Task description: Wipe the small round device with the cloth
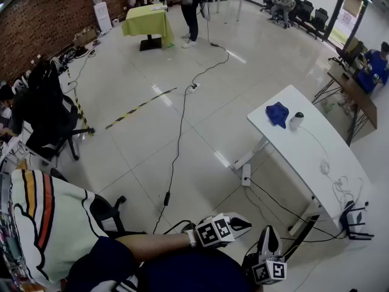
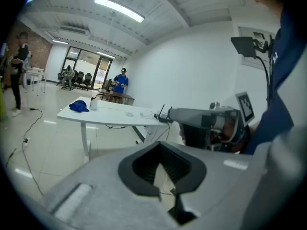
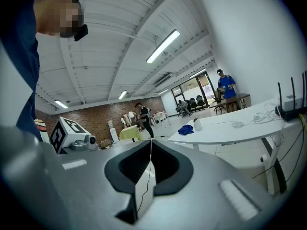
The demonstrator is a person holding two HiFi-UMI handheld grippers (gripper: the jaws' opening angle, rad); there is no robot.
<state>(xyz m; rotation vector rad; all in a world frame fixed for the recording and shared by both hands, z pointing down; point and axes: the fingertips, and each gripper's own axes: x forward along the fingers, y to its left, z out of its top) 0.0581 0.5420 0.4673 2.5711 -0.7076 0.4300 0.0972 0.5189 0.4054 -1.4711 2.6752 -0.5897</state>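
Observation:
A blue cloth point(image 1: 278, 114) lies crumpled at the far end of a white table point(image 1: 307, 154), and the small round white device point(image 1: 296, 120) with a dark top stands right beside it. Both grippers hang well short of the table, above the floor. My left gripper point(image 1: 242, 224) is shut with nothing in it, and my right gripper point(image 1: 269, 235) is shut and empty too. In the left gripper view the cloth point(image 2: 78, 106) and device point(image 2: 94, 102) sit far off beyond the closed jaws point(image 2: 163, 176). The right gripper view shows the cloth point(image 3: 185, 129) and device point(image 3: 197, 124) past its own jaws point(image 3: 146, 181).
Loose white cables point(image 1: 331, 175) and a black router point(image 1: 355, 215) with antennas occupy the table's near end. A black power cord point(image 1: 179, 132) runs across the tiled floor. A dark office chair point(image 1: 48, 114) stands at the left. A green-covered table point(image 1: 147, 20) and a standing person point(image 1: 191, 5) are far off.

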